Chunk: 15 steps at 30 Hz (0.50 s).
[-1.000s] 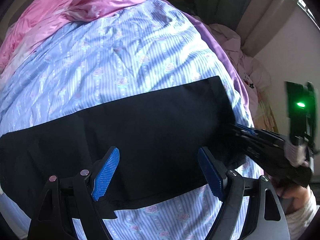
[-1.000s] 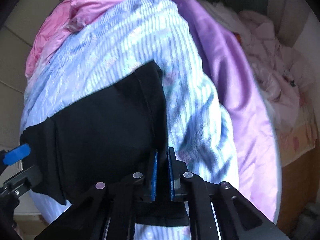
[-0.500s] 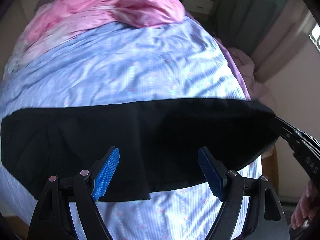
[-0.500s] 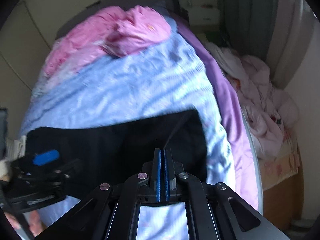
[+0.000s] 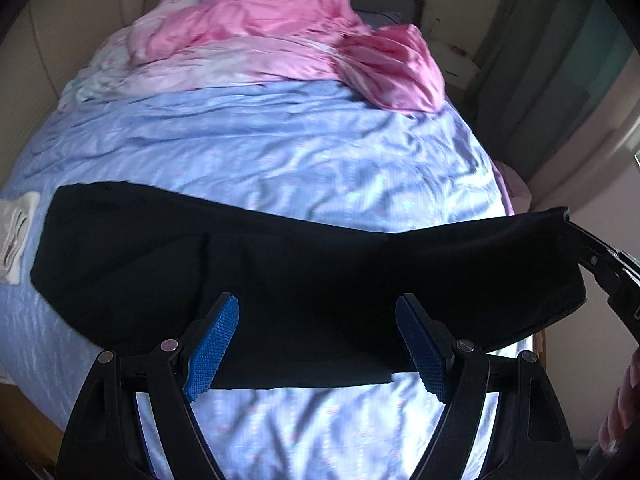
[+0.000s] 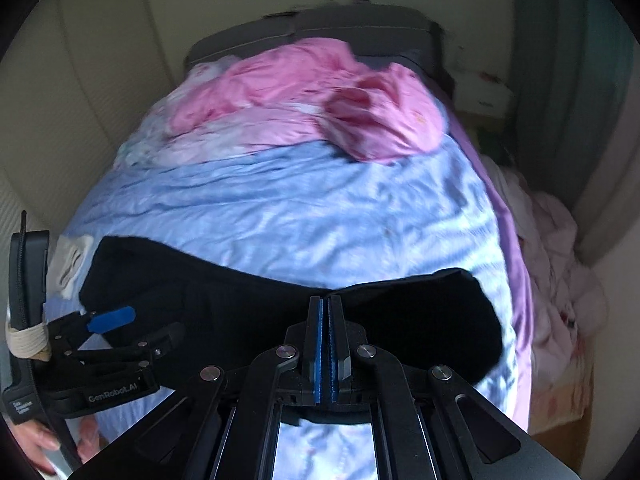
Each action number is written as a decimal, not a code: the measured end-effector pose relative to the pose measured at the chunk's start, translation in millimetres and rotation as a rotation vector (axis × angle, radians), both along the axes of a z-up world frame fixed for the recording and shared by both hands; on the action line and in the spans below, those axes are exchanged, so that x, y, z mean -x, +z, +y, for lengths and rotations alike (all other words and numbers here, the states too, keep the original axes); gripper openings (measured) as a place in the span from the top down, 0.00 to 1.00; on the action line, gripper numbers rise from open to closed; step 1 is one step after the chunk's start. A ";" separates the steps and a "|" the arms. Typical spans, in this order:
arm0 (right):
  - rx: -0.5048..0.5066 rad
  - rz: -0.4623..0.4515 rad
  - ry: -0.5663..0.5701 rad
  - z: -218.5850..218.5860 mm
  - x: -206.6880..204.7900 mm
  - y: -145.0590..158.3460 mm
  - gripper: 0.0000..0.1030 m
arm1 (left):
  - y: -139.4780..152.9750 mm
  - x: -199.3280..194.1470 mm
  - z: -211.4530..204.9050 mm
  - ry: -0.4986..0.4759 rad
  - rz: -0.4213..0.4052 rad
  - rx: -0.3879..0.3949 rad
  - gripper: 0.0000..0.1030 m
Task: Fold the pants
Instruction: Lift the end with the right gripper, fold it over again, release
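Note:
The black pants (image 5: 280, 264) lie across the near part of a blue striped bed cover (image 5: 280, 140). My left gripper (image 5: 318, 346) is open, its blue pads either side of the pants' near edge, holding nothing. My right gripper (image 6: 325, 344) is shut on the pants' right end (image 6: 420, 320) and holds that end lifted off the bed. In the left wrist view the right gripper (image 5: 600, 264) shows at the far right with the cloth hanging from it. In the right wrist view the left gripper (image 6: 112, 344) shows at lower left.
A crumpled pink quilt (image 5: 280, 36) lies at the head of the bed. A white folded cloth (image 5: 16, 236) sits at the left edge. A purple sheet (image 6: 516, 264) and a pile of pink laundry (image 6: 560, 264) lie to the right. Curtains (image 5: 560, 60) hang at the right.
My right gripper has lifted the right end of the pants off the bed. Both cameras have tilted up towards the headboard. My left gripper stays open.

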State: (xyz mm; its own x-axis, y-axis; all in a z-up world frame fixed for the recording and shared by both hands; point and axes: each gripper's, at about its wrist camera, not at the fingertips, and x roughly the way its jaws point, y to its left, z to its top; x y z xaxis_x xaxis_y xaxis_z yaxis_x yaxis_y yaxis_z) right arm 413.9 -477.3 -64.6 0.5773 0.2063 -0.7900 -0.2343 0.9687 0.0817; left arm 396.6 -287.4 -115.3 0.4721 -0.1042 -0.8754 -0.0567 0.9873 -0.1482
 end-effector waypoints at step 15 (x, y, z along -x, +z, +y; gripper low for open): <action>0.201 0.218 0.339 235.0 -7.7 -96.9 0.97 | -49.6 61.4 186.1 0.183 0.100 -0.015 0.22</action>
